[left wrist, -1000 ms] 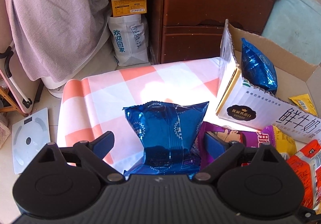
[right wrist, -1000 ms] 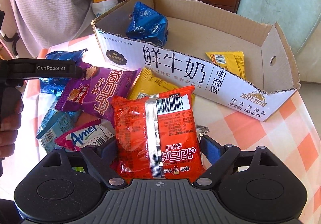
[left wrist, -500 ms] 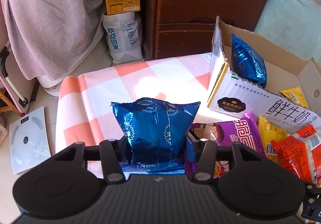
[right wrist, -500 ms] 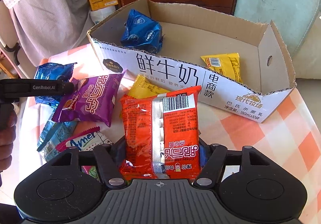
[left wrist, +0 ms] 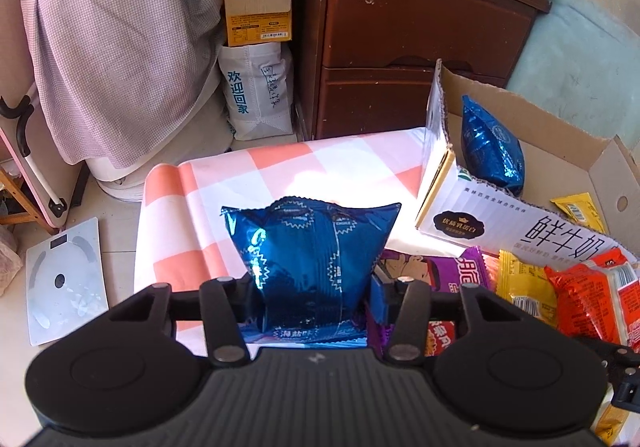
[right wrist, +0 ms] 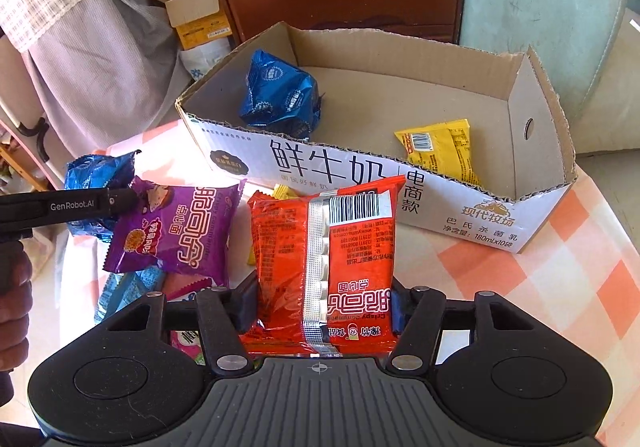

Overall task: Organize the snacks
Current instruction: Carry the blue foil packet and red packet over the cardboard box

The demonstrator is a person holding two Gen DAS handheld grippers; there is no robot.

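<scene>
Gripping, left view: your left tongs (left wrist: 312, 299) are clenched on the blue pack (left wrist: 310, 259), pads pressing both its sides.
Blue pack: stands upright between the fingers, above the checked cloth (left wrist: 248, 175).
Box (left wrist: 520, 223): ahead and right of your left tongs; a second blue pack (left wrist: 490, 143) lies inside at its near end.
Purple pack (left wrist: 440, 271): just right of your left tongs, on the cloth.
Gripping, right view: your right tongs (right wrist: 320, 311) have just been closing and now grasp the red pack (right wrist: 324, 259), barcode end away from you.
Box, right view: straight ahead of your right tongs, beyond the red pack; a yellow pack (right wrist: 440, 147) lies in it, right of the blue one.
Left tongs, right view: far left, next to the purple pack.
</scene>
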